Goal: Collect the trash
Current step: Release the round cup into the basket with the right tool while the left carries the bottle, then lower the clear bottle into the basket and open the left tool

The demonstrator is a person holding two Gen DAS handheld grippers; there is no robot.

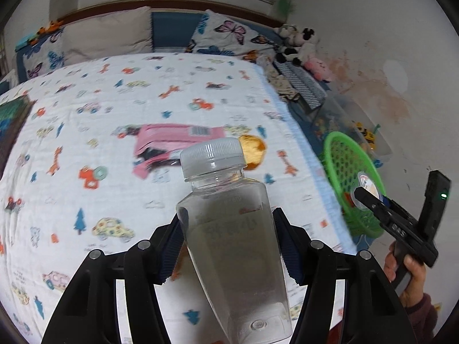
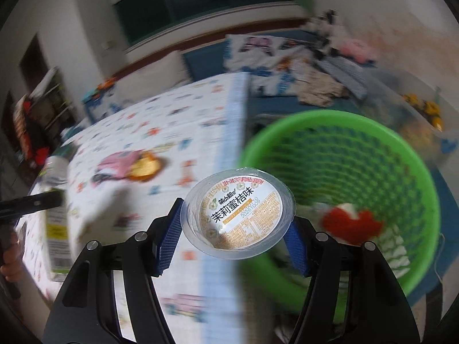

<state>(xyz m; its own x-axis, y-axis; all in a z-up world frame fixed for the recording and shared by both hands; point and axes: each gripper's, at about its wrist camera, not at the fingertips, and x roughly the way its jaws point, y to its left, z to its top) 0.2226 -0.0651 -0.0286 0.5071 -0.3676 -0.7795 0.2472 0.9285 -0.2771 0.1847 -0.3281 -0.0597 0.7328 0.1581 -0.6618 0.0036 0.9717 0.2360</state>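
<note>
My left gripper (image 1: 229, 246) is shut on a clear plastic bottle (image 1: 229, 229) with a white cap, lifted over the patterned bed sheet (image 1: 114, 100). My right gripper (image 2: 236, 238) is shut on a clear jelly cup (image 2: 239, 215) with a printed foil lid, held at the near rim of the green mesh basket (image 2: 424, 189). A red and white wrapper (image 2: 350, 220) lies in the basket. On the sheet lie a pink packet (image 1: 172, 140) and an orange crumpled wrapper (image 1: 254, 150). The left wrist view shows the right gripper (image 1: 370, 197) over the basket (image 1: 338, 154).
The basket stands on the floor beside the bed's right edge. Behind it is a clear bin of toys (image 1: 361, 134). Pillows (image 1: 226, 35) and plush toys (image 1: 301, 46) line the headboard. Folded clothes (image 1: 298, 83) lie along the bed's right side. A person's hand (image 1: 407, 275) holds the right gripper.
</note>
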